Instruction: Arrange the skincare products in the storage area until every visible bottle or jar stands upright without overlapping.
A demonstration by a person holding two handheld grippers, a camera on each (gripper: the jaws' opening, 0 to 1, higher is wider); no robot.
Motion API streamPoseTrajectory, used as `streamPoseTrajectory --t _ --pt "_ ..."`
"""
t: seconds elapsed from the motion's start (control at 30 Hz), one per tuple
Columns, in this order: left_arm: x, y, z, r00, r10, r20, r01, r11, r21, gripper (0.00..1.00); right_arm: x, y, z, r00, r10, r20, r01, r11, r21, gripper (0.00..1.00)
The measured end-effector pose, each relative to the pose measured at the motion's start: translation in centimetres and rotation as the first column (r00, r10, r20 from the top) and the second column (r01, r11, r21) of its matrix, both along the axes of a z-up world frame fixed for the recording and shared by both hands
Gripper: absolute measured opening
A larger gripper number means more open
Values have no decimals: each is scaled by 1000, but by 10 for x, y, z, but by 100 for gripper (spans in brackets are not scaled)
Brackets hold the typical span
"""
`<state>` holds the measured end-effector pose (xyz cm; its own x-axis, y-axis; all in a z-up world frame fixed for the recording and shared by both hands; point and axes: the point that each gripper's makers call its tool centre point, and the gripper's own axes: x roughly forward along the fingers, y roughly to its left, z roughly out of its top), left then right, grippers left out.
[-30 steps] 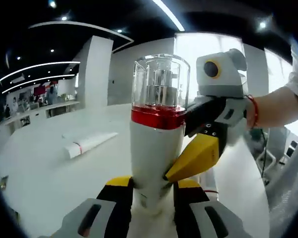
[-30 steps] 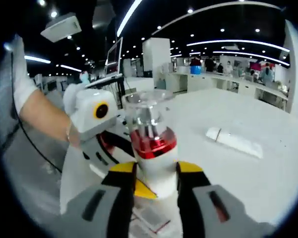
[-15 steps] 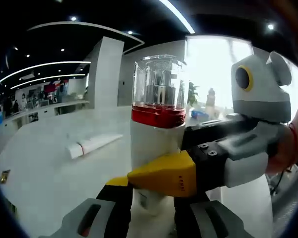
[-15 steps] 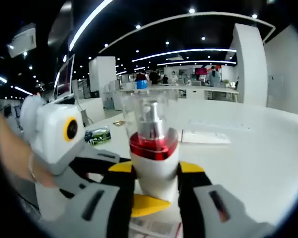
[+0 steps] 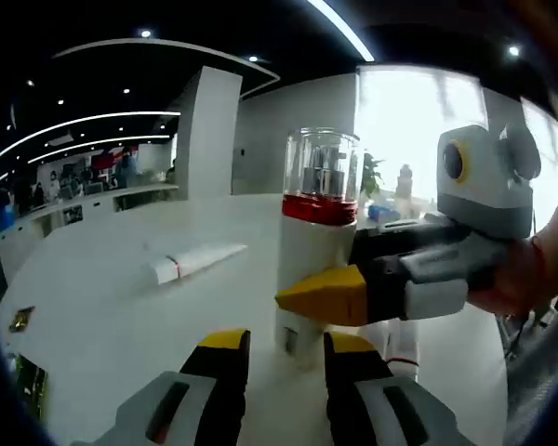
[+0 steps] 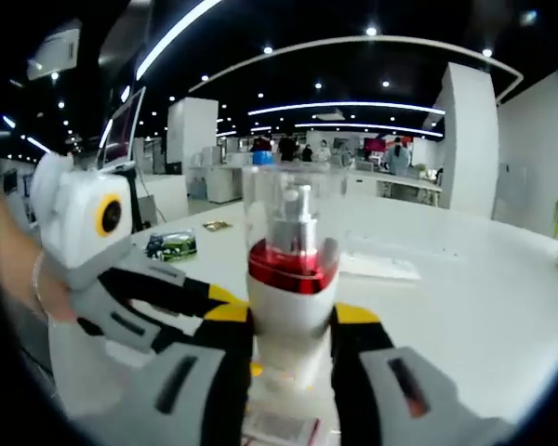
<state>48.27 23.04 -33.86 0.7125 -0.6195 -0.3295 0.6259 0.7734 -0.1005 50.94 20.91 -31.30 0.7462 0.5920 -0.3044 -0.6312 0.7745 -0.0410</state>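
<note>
The white pump bottle (image 6: pixel 291 307) (clear cap, red collar) stands upright on the bench (image 5: pixel 93 307), clamped by the right gripper (image 6: pixel 291 321); the left gripper (image 5: pixel 277 342) is released, just short of it.

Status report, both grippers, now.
Right gripper shut on bottle, upright over table. Left gripper open, clear of bottle. Tube lying flat on table beyond.

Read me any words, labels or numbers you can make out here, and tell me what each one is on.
None can be read.
Pump bottle: a small dark mark low on its side, too blurred.
Flat label below the bottle: print too small.
White tube: no legible text.
</note>
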Motion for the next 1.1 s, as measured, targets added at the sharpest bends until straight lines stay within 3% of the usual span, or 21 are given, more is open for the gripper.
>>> streamPoseTrajectory --t 0.17,0.53,1.1 --pt "-4 17 9 999 53 10 -53 998 -33 33 9 -9 -1 1000 -11 17 11 1000 -5 31" --pt "-9 35 17 995 91 26 -91 996 -27 33 28 -34 -2 999 -49 8 49 999 -18 31" --pt "-12 44 26 994 108 29 -107 994 -36 34 27 -43 -2 987 -156 -28 155 988 -26 32"
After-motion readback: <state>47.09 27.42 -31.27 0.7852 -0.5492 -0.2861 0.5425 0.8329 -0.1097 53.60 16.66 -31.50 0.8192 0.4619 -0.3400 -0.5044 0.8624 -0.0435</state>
